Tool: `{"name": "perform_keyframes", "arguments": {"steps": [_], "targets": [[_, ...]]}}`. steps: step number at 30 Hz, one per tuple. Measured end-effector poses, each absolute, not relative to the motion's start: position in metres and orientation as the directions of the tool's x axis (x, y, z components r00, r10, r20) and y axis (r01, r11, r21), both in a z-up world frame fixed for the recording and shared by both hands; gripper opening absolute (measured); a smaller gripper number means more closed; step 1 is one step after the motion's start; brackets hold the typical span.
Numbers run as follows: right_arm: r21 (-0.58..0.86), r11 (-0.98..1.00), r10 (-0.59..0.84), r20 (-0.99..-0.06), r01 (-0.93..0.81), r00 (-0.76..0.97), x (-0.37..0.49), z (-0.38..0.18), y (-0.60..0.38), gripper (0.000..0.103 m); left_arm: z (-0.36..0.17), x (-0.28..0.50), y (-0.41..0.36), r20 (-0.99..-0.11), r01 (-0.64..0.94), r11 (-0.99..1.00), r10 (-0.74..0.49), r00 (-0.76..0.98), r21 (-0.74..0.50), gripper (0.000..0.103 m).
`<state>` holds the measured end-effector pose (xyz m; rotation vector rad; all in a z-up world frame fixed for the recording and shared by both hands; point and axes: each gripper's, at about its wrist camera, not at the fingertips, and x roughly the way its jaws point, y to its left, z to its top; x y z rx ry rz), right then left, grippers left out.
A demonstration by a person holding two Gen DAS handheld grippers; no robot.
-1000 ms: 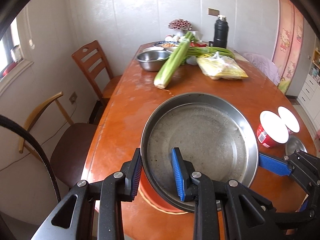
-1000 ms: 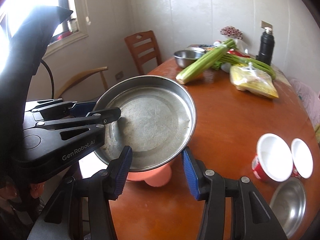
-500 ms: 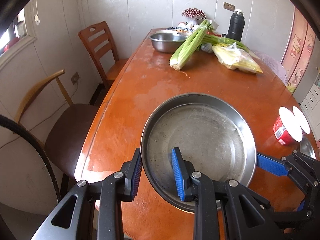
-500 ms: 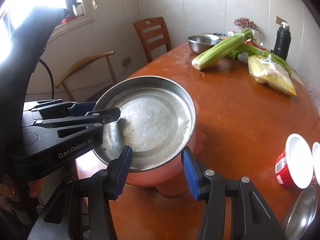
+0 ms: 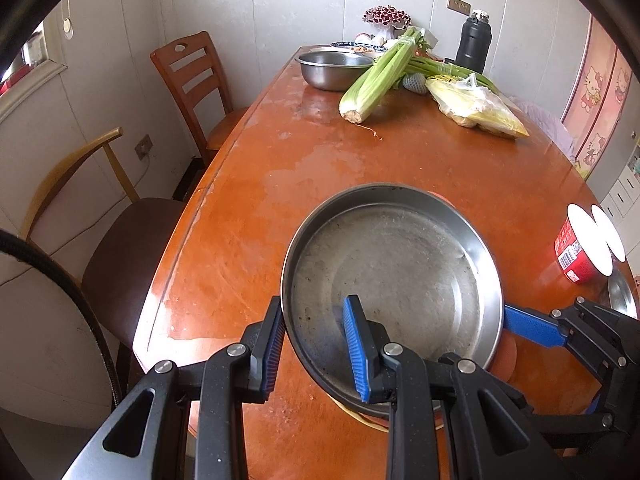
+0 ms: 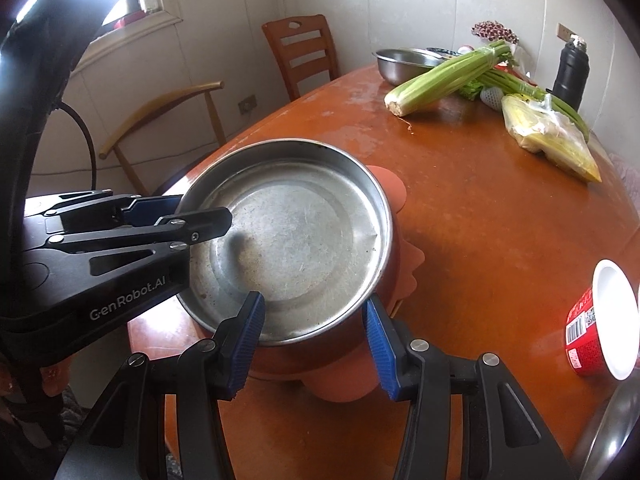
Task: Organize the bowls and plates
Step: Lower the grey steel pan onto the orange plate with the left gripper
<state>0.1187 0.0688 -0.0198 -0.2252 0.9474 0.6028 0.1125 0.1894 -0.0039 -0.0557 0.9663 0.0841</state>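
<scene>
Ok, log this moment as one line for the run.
left gripper: shut on steel pan rim | right gripper: straddling pan's near rim, grip unclear | pan over orange plate | table
</scene>
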Motion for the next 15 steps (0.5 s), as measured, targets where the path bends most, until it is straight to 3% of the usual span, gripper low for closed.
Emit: {"name": "perform_keyframes", "arguments": {"steps": [15], "targets": [[0.016,0.812,0.353,-0.809,-0.583,0.470,0.1134,-0.0196,0.0714,0.052,-0.0077,0.1109,0.1913,-0.828,-0.092,0.995,0.029,0.561,-0.027,0.029]]}}
